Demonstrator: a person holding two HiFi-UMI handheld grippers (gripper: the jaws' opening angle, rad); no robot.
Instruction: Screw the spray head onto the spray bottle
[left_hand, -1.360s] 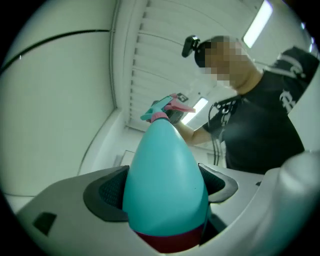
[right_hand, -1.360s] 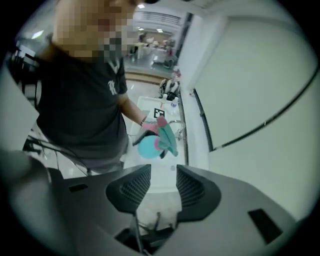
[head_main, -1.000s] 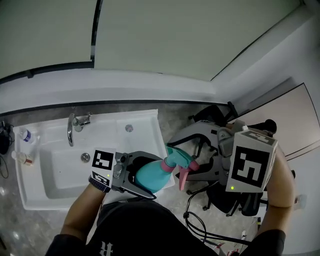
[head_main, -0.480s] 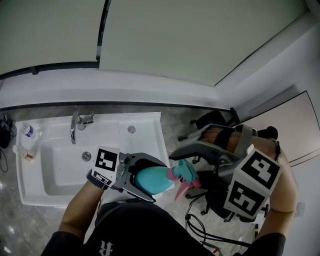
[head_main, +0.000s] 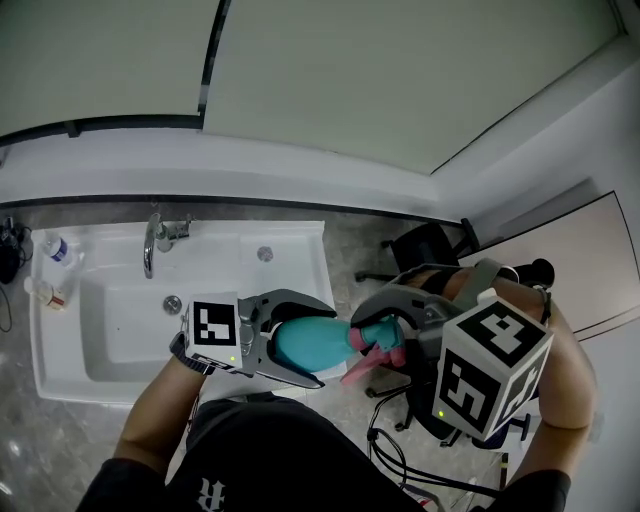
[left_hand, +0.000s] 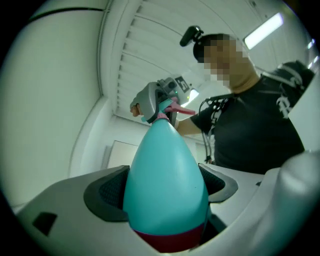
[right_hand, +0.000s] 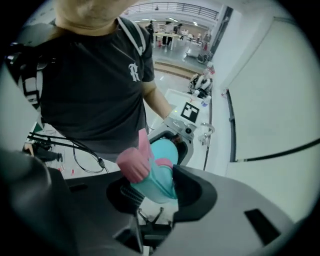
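Observation:
A teal spray bottle (head_main: 305, 345) lies roughly level in front of me, held by its body in my left gripper (head_main: 325, 345), which is shut on it. In the left gripper view the bottle (left_hand: 165, 185) fills the gap between both pads. Its teal spray head (head_main: 372, 332) with a pink trigger (right_hand: 135, 162) sits on the neck. My right gripper (head_main: 378, 335) points down over the head; its jaws have just been closing, and the spray head (right_hand: 152, 175) is now pinched between the pads. The far end of the bottle (right_hand: 167, 150) shows behind it.
A white sink (head_main: 290, 245) with a chrome faucet (head_main: 152, 245) lies to the left below, with two small bottles (head_main: 48, 270) at its left edge. A black office chair (head_main: 425, 245) and floor cables (head_main: 400, 460) are on the right.
My right gripper came in from the right, set its wide jaws around the spray head, then narrowed them onto it. The left gripper rolled a little with the bottle.

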